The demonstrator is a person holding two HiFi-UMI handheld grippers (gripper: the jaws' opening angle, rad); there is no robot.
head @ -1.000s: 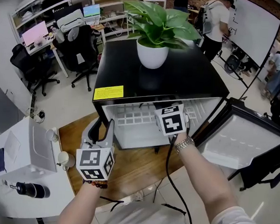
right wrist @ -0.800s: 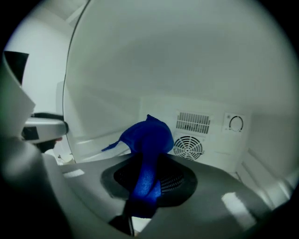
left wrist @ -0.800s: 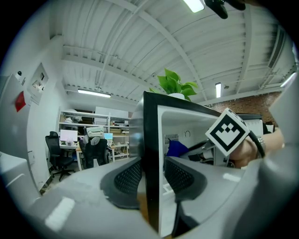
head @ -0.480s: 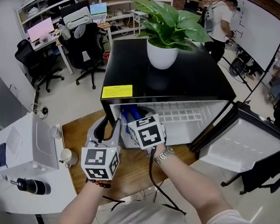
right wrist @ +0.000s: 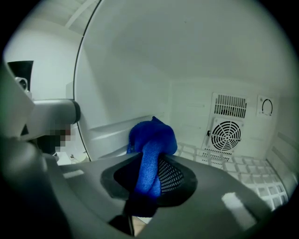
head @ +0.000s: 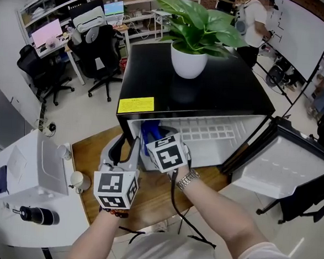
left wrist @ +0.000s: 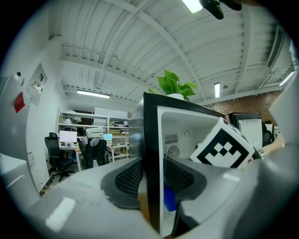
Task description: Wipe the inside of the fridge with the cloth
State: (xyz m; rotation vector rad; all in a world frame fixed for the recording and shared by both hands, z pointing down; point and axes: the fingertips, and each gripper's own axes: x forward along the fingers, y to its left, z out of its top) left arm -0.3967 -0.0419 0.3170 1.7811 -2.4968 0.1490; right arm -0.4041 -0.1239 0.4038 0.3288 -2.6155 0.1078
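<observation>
Your right gripper [right wrist: 150, 172] is clamped on the blue cloth [right wrist: 152, 140] inside the fridge [right wrist: 187, 56]. Your left gripper [left wrist: 152, 181], jaws fairly wide, pinches the fridge's side wall [left wrist: 150, 126].

One fridge [head: 192, 95], one cloth [right wrist: 152, 140], one potted plant [head: 189, 61]

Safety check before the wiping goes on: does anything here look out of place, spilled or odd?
Nothing looks spilled or damaged. One oddity: a potted plant stands on top of the fridge, whose door hangs open; jostling the fridge might tip it.
</observation>
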